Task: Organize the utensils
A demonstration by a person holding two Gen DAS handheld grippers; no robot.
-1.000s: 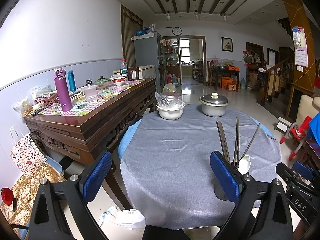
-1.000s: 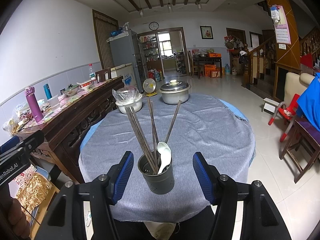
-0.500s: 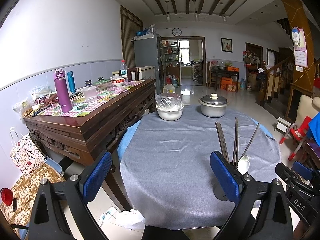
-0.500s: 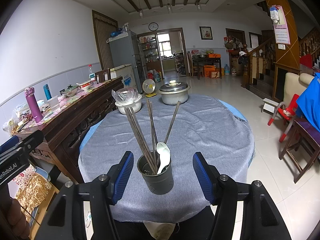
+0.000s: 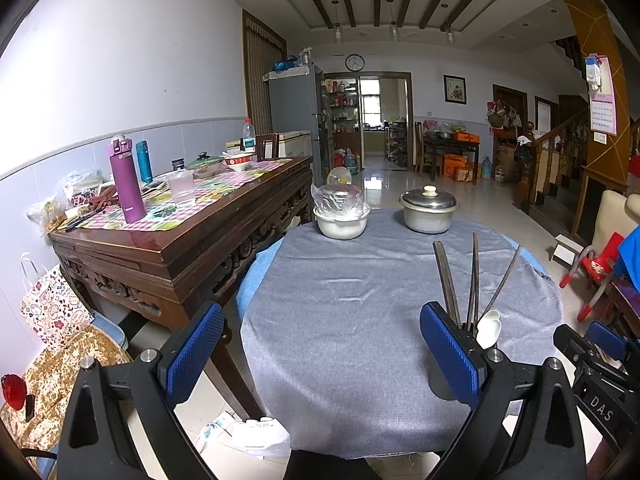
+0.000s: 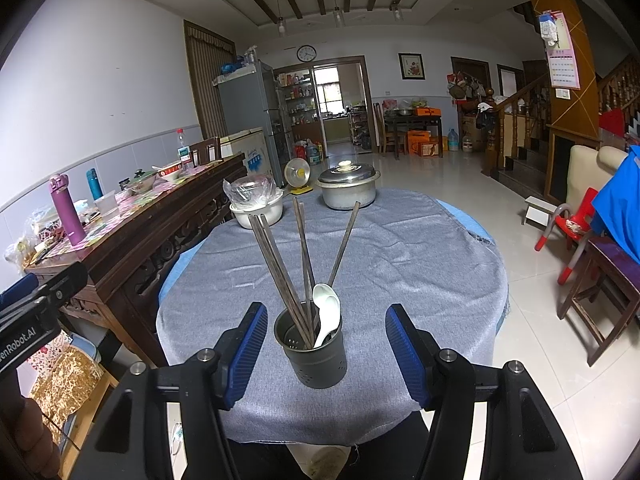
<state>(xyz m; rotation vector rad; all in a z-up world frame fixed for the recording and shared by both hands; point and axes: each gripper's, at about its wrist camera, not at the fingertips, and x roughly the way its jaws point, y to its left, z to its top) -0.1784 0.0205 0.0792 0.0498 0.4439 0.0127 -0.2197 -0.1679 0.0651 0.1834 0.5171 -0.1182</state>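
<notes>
1. The left hand-held gripper is wide open and holds nothing; only bare worktop lies ahead of it.
2. The right hand-held gripper is open too. The holder stands between its fingers, untouched.
3. The chopsticks and white spoon already stand inside, so the job looks nearly done.

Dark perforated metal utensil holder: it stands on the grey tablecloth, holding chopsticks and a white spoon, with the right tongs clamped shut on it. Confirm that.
Not quite. The right tongs are open: their blue pads stand apart on either side of the dark perforated metal utensil holder, not touching it, as the right wrist view shows. The rest holds: it stands on the grey tablecloth, with chopsticks and a white spoon.
</notes>
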